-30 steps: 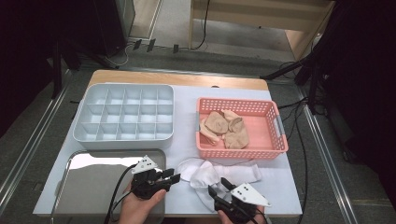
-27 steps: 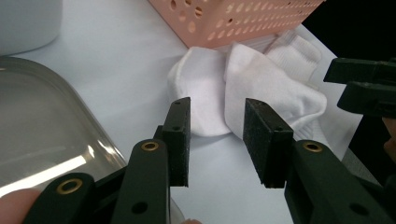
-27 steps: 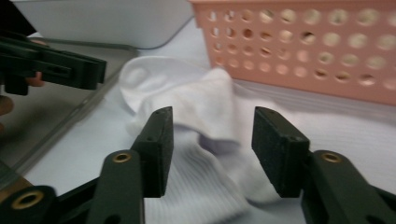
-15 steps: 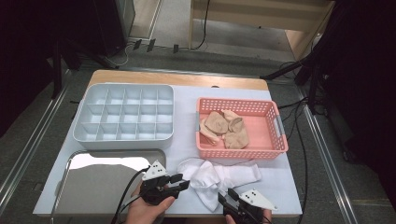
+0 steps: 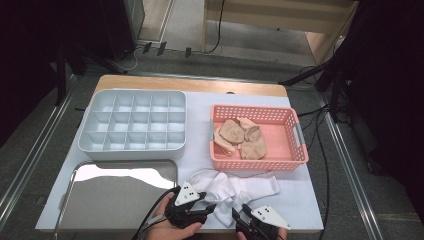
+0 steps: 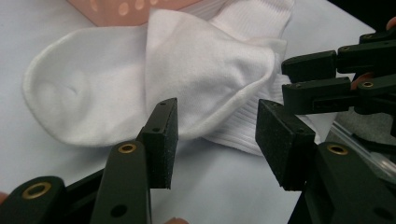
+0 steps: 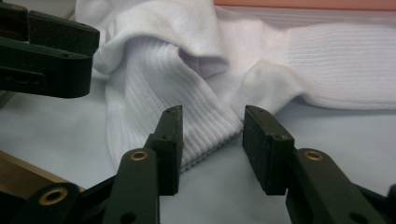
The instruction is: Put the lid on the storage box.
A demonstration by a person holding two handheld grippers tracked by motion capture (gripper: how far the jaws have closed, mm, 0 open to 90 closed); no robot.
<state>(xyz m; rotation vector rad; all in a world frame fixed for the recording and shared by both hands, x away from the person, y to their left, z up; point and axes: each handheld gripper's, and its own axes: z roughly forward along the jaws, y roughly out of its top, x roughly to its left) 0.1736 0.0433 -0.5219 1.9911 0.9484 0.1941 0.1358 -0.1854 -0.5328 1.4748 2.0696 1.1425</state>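
While both of my grippers sit at the near edge of the table, the white socks [image 5: 235, 189] lie crumpled just ahead of them, near that edge and in front of the pink basket [image 5: 295, 161], with their long axis running left to right across the table. My left gripper [image 5: 209, 207] has its jaws spread and holds nothing; in the left gripper view the folded toe end of the socks lies just beyond the open pads [image 6: 164, 135], slightly to the left. My right gripper [image 5: 239, 218] is also spread and empty, and in the right gripper view a ribbed cuff [image 7: 205, 126] points straight into the gap between the jaws, so I judge the right one nearer to a clean pinch. The two grippers are close to each other, so I would watch for their jaws meeting. The surface is a pale blue sheet [image 5: 300, 200] over the table, with a shiny metal tray [image 5: 120, 195] at the near left corner, a grey compartment box [image 5: 134, 126] behind it, and tan socks [image 5: 242, 140] in the basket. Dark floor and cables surround the table.
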